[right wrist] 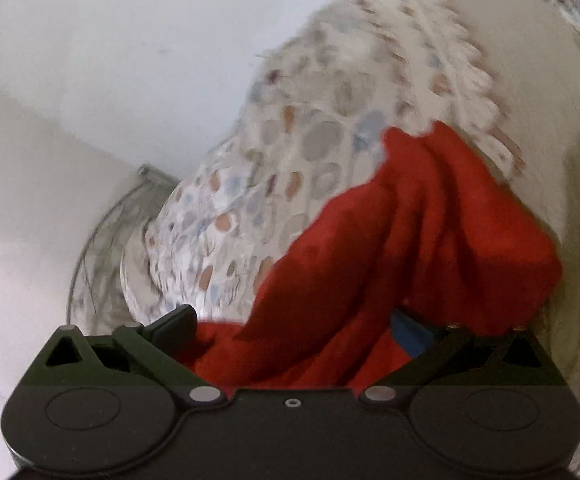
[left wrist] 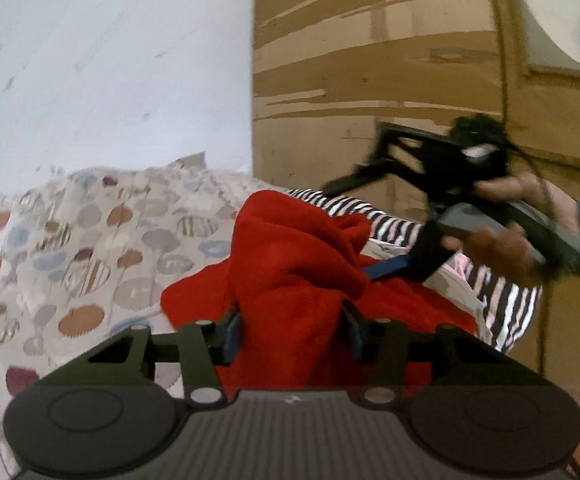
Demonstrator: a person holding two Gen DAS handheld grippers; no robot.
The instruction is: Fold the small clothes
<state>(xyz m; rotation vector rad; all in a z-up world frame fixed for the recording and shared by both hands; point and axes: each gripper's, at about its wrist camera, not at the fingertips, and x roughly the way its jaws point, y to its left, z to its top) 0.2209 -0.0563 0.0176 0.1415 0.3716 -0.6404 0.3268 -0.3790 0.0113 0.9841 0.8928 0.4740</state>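
Gripping: bunched red garment [left wrist: 297, 264] heaped on the patterned bedspread [left wrist: 70, 240], striped cloth [left wrist: 501, 296] behind it.
Left gripper [left wrist: 291, 330]: about half open, red fabric between the pads, looks pinched but can't swear it's clamped tight.
Right gripper [right wrist: 293, 332]: blurry, wide apart, red cloth filling the gap, blue pad [right wrist: 409, 334] against it; hold or just draped, can't tell.
Hand [left wrist: 501, 236]: seen from the left camera, carrying the right tool over the pile.
Tip: probably best pinching one edge layer only, then lifting both corners apart to shake it flat before folding.
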